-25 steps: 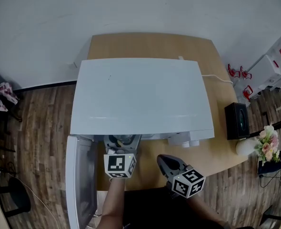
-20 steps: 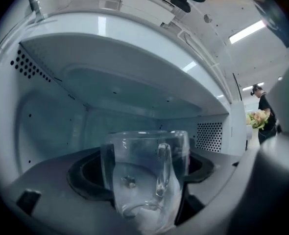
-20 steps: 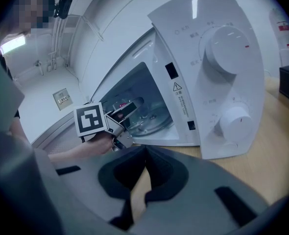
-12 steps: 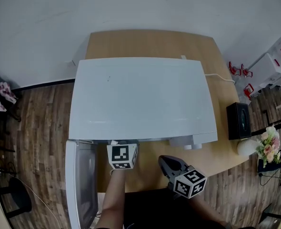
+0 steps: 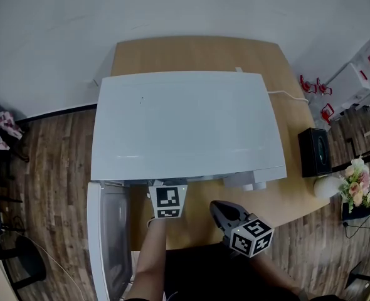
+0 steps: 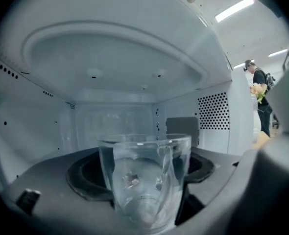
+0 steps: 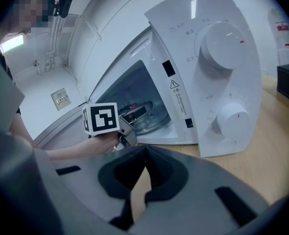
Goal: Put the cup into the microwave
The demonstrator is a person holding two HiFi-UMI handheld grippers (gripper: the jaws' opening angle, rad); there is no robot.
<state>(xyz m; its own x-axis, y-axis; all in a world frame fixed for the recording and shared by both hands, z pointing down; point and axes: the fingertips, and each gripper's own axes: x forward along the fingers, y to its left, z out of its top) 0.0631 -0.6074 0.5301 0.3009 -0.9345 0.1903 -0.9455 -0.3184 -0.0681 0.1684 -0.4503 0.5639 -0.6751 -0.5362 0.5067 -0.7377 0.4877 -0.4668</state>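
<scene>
Now we hold the glass cup [image 6: 144,180] upright inside the microwave [image 5: 185,124], the left gripper [image 5: 167,193] clamped on it past the open door. Our right gripper [image 7: 143,180] hovers over the table [image 5: 197,55] in front, jaws pressed together, empty.

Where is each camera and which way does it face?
Head view: head-mounted, looking down on the white boxy microwave; left tool, right tool, forearm show.
Left gripper view: on left tool, facing into the cavity; jaws hold clear glass cup.
Right gripper view: on right tool, facing the microwave's front; jaws shut.
Head and right gripper views share the left tool.
</scene>
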